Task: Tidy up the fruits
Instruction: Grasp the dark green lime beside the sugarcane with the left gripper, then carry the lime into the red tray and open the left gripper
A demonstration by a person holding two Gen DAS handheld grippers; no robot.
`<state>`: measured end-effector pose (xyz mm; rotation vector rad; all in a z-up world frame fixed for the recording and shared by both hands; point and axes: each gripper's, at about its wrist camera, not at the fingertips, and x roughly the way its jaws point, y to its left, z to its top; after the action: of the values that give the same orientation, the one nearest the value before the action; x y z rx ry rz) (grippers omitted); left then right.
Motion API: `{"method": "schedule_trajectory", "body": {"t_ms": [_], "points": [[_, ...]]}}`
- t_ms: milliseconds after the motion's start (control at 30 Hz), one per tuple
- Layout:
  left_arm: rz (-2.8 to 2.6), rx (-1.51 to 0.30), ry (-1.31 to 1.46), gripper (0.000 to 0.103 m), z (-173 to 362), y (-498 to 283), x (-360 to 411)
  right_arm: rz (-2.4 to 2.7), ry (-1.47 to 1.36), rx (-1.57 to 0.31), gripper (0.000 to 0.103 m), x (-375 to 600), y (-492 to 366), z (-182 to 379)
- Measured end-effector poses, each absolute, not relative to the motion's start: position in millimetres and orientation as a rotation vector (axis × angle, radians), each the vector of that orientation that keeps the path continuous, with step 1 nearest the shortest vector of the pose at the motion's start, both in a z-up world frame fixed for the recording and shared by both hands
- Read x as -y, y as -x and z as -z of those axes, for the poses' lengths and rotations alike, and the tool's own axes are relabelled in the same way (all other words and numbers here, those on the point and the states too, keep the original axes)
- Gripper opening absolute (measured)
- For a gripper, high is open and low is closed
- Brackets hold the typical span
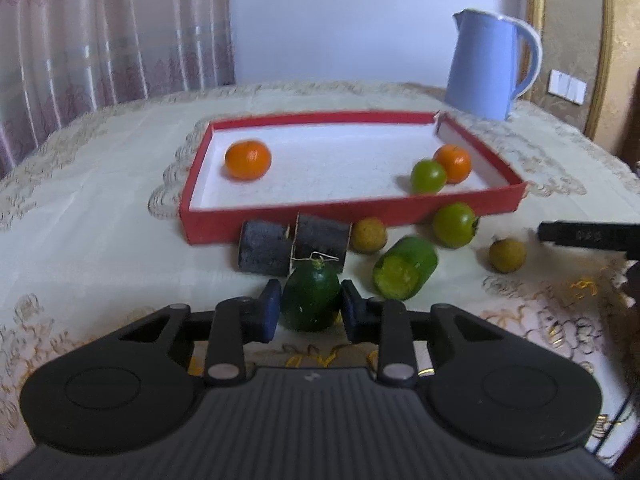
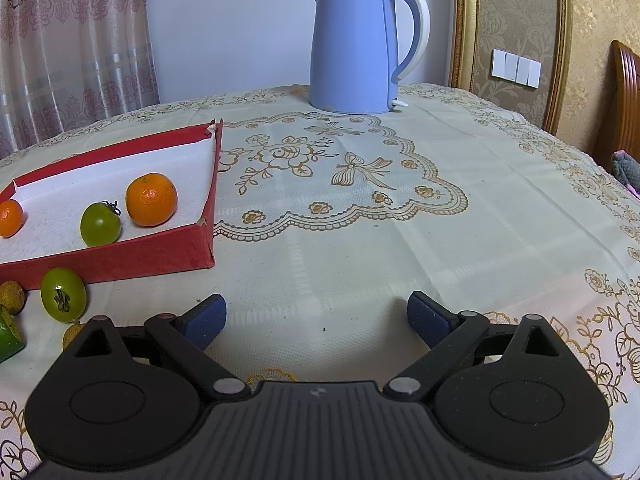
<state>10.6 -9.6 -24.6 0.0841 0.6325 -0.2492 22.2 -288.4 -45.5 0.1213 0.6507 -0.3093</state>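
Left gripper (image 1: 309,309): pads closed against a dark green cucumber end piece (image 1: 311,298) on the tablecloth (image 1: 100,200), just in front of the red tray (image 1: 280,220). Right gripper (image 2: 316,316): jaws wide apart, empty, over bare cloth right of the tray.

Black plastic on both the left gripper (image 1: 310,312) and the right gripper (image 2: 316,318): ribbed centre plate with a small pale mark, round housings with disc insets left and right, silver pivot pins, angled link arms, blue pads (image 1: 271,310) at the far tips.
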Motion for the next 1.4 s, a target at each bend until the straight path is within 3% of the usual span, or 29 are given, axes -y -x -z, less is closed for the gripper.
{"method": "schedule_trajectory", "body": {"t_ms": [333, 933, 1033, 1100, 1167, 1400], "points": [[0.260, -0.552, -0.081, 0.028, -15.1, -67.3, 15.7, 0.309, -0.122, -0.651, 0.098, 289.0, -22.2, 45.2], [0.217, -0.693, -0.150, 0.031, 27.4, -174.1, 48.6, 0.308, -0.122, -0.652, 0.099, 289.5, -22.4, 45.3], [0.225, -0.681, -0.154, 0.048, 27.5, -172.0, 48.4, 0.308, -0.122, -0.652, 0.099, 289.5, -22.4, 45.2], [0.241, -0.666, -0.162, 0.069, 25.8, -167.5, 48.9, 0.308, -0.123, -0.652, 0.099, 289.2, -22.5, 45.3], [0.231, -0.636, -0.177, 0.081, 22.4, -158.5, 49.3, 0.307, -0.123, -0.653, 0.099, 289.6, -22.4, 45.2], [0.206, -0.570, -0.114, 0.087, 1.2, -121.8, 28.1, 0.307, -0.123, -0.653, 0.099, 289.5, -22.6, 45.2]]}}
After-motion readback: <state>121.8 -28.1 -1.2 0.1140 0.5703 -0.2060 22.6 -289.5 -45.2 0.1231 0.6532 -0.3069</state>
